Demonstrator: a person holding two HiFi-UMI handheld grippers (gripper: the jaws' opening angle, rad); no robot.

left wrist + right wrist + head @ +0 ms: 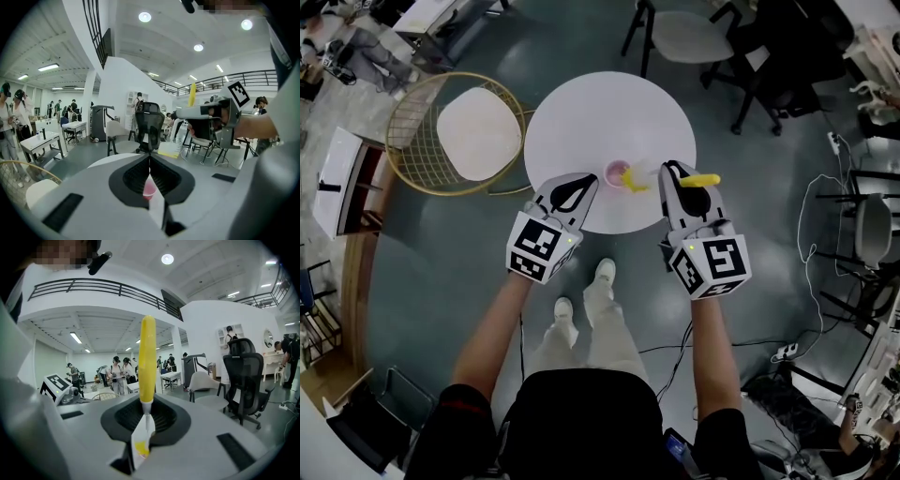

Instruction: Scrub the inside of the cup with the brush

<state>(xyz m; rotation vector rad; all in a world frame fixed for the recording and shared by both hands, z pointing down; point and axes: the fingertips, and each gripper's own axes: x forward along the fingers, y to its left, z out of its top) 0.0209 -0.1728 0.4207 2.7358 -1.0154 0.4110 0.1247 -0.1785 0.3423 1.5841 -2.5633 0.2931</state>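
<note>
1. The left gripper [592, 180] has its jaws brought fully together. The pink cup [149, 189] shows in the slit between them, just behind and under the tips, nipped by its thin wall.
2. Seen from the head view, the cup lies right at the left gripper's tip, on the side facing the other gripper. It is over the near part of the round white table [600, 103]. Whether it rests on the tabletop or hangs above it cannot be told.
3. The right gripper [673, 172] is closed on the brush [146, 357], clamping its pale neck just under the yellow handle.
4. In the right gripper view the handle stands straight up out of the jaws, above the tips. The yellow bristle head [140, 447] hangs below them and shows through the gap between the jaws.
5. In the head view the bristle head reaches out from the right gripper's tip toward the left gripper. It meets the cup at the rim nearest the right gripper. Whether the bristles are inside the cup cannot be made out.
6. The two grippers are held side by side with their tips angled toward each other. The cup and the bristle head lie between the tips.
7. A gold wire chair [473, 131] stands on the outer side of the left gripper, beside the table. A black office chair [150, 123] stands ahead of the left gripper's tips, beyond the table.
</note>
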